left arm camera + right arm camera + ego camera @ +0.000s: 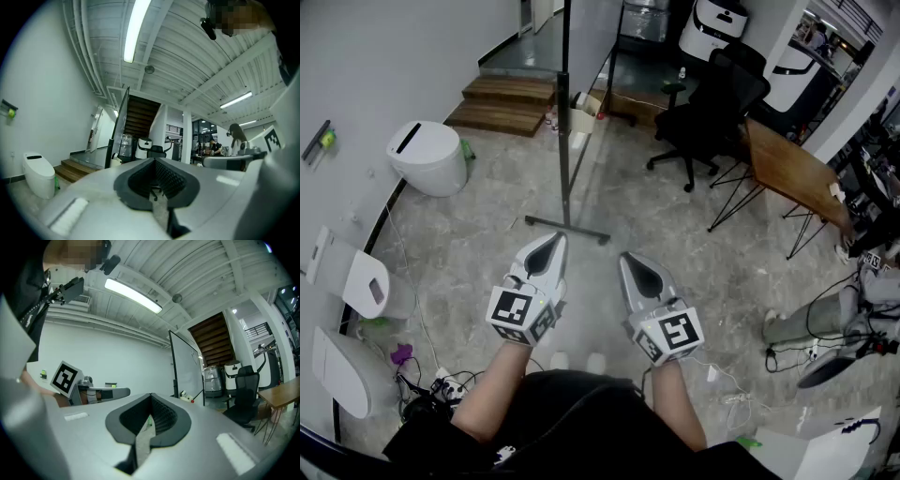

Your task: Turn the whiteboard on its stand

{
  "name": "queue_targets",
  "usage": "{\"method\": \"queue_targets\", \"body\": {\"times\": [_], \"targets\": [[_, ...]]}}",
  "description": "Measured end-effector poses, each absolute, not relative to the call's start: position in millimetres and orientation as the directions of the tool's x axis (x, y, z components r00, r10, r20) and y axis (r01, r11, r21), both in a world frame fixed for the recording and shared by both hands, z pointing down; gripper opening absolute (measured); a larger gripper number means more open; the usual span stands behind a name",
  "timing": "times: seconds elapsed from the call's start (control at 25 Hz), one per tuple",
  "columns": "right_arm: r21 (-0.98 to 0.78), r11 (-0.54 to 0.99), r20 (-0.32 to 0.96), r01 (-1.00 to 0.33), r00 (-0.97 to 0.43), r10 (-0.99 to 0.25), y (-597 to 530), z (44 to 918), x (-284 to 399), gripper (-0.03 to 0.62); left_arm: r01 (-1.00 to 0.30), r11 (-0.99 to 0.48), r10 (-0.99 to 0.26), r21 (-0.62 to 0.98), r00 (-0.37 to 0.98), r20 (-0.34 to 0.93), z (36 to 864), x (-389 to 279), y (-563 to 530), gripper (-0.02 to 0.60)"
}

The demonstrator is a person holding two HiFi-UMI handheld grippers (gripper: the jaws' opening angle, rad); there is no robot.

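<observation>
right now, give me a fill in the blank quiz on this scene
1. The left gripper and right gripper are both ____ and hold nothing.
2. The chair right of the whiteboard is ____ in colour.
3. The steps beyond the whiteboard are made of ____.
Missing words: shut, black, wood.

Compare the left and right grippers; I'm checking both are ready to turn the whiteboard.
The left gripper reaches slightly further forward than the right gripper. The left gripper's marker cube shows a different pattern from the right's. Both are shut, empty, and not touching the whiteboard.
</observation>
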State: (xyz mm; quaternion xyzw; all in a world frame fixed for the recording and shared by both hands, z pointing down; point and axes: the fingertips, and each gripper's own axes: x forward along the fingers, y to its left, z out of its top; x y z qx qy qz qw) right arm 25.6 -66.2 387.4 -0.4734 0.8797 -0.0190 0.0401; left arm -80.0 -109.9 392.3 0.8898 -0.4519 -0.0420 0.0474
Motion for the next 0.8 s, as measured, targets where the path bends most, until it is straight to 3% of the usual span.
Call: {"method": "queue_targets", "body": {"times": [0.8], "targets": [[-0.026, 0.514, -0.018, -0.858, -0.513, -0.858, -83.8, 394.7, 22.6, 0.005, -0.852, -0.519, -0.854, 0.074, 0.521, 0.004, 409.2, -111.2, -140.3, 0.005]]}}
